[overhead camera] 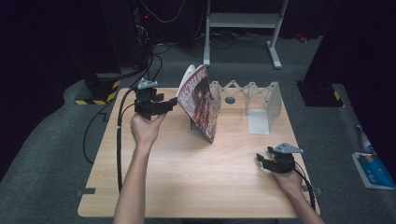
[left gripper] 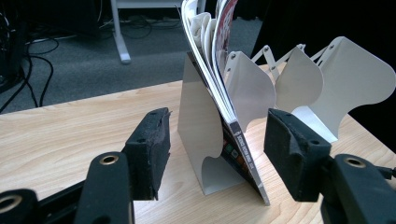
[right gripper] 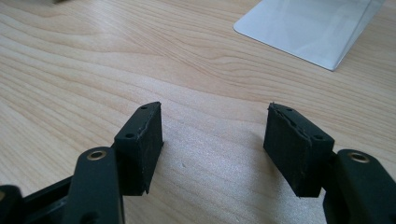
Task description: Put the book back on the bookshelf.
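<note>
A magazine with a dark red cover stands tilted in a white fold-out rack at the back of the wooden table. It leans on the rack's leftmost divider, and its spine rests on the tabletop. My left gripper is held above the table just left of the magazine, pointing at it. Its jaws stand open, with the magazine's lower edge and the divider a little beyond the pads and nothing pressed. My right gripper sits low near the table's right front, open over bare wood.
The rack's other dividers stretch to the right, and its end plate lies ahead of the right gripper. On the floor are a blue and white item at right, a white frame behind, and a striped stand base with cables at left.
</note>
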Available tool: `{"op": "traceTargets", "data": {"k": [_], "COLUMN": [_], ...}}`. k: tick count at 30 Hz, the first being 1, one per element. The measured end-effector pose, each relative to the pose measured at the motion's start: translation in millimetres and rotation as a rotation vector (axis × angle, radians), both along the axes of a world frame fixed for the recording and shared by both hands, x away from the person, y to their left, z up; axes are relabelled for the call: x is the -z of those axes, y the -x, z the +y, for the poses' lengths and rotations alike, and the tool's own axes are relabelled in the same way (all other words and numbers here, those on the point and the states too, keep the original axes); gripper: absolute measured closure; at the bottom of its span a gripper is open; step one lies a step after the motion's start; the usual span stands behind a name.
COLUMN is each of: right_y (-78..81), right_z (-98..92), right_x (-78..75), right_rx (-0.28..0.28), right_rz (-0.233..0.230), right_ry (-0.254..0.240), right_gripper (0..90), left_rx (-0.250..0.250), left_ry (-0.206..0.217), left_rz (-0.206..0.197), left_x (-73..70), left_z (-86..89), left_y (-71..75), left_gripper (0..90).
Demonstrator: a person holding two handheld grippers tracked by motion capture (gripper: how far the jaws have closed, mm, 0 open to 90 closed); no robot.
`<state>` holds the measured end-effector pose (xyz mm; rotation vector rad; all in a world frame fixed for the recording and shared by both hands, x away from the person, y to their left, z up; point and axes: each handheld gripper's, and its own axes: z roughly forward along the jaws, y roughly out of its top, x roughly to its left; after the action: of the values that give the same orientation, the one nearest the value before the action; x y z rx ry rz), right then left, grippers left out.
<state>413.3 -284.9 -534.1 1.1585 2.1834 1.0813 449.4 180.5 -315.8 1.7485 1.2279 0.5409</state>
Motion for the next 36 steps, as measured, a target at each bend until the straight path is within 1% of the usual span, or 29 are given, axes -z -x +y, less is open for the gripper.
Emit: {"op": "traceTargets", "data": {"k": [5, 7, 9, 15, 17, 21, 22, 24, 27, 31, 36], "right_y": [0.0, 0.0, 0.1, 0.1, 0.2, -0.2, -0.5, -0.4, -0.4, -0.6, -0.4], "right_z": [0.2, 0.2, 0.3, 0.3, 0.4, 0.4, 0.3, 0.5, 0.5, 0.7, 0.8], "right_x": [0.0, 0.0, 0.0, 0.1, 0.0, 0.1, 0.1, 0.2, 0.2, 0.4, 0.4], "right_rx": [0.0, 0.0, 0.001, 0.001, 0.002, -0.001, -0.003, -0.002, -0.002, -0.003, -0.002], "right_rz": [0.001, 0.001, 0.003, 0.002, 0.003, 0.0, -0.002, -0.001, -0.001, -0.003, -0.003], "right_ry": [-0.002, -0.001, -0.003, -0.002, -0.003, -0.002, -0.001, -0.003, -0.003, -0.003, -0.004], "right_gripper": [36.9, 37.0, 37.0, 37.0, 36.9, 37.0, 36.9, 36.9, 36.9, 37.0, 37.0], "left_rx": [-0.007, -0.008, -0.012, -0.021, -0.022, -0.025, -0.024, -0.02, -0.014, -0.012, -0.015], "left_ry": [-0.002, 0.0, -0.01, 0.011, 0.011, 0.026, 0.024, 0.006, 0.014, 0.012, 0.033], "left_rz": [-0.014, -0.01, 0.003, 0.002, 0.002, -0.009, -0.005, 0.0, -0.01, -0.017, -0.02], "left_x": [-1.1, -0.5, 0.5, 3.8, 4.1, 4.2, 4.3, 4.1, 4.2, 5.8, 8.4], "left_z": [4.1, 6.0, 7.4, 12.9, 13.9, 16.6, 16.7, 17.1, 18.9, 22.2, 28.6], "left_y": [4.7, 5.6, 6.0, 9.7, 11.2, 17.8, 19.4, 22.7, 28.9, 36.0, 41.8], "left_gripper": [40.7, 40.6, 40.6, 40.6, 40.7, 40.7, 40.8, 40.7, 40.7, 40.6, 40.6]}}
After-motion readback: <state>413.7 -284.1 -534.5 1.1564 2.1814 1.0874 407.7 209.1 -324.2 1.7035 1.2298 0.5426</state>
